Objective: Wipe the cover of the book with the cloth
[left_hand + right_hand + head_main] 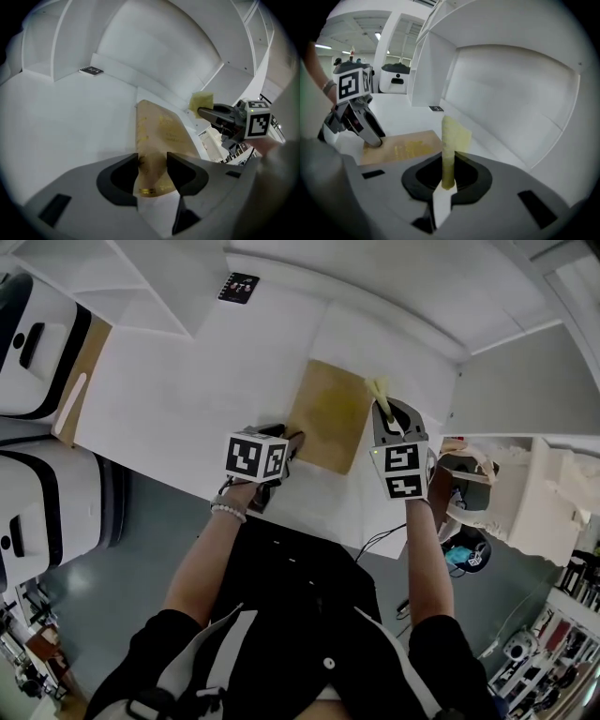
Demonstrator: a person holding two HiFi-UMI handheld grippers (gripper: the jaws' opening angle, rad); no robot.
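Observation:
A tan book (328, 413) lies flat on the white table (187, 390). My left gripper (292, 442) sits at the book's near left corner. In the left gripper view its jaws (152, 164) stand apart with the book's near end (161, 136) showing between them, so it is open. The right gripper view shows one left finger (372, 138) resting at the corner of the book (403, 147). My right gripper (386, 413) hovers by the book's right edge, shut on a yellow cloth (379, 390). The cloth (452, 136) sticks up out of its jaws (447, 168).
A small black marker card (238, 287) lies far back on the table. A white wall and shelf unit (122, 277) rise behind it. White machines (37, 334) stand to the left and a cluttered cart (506, 493) to the right. The table's front edge runs just under both grippers.

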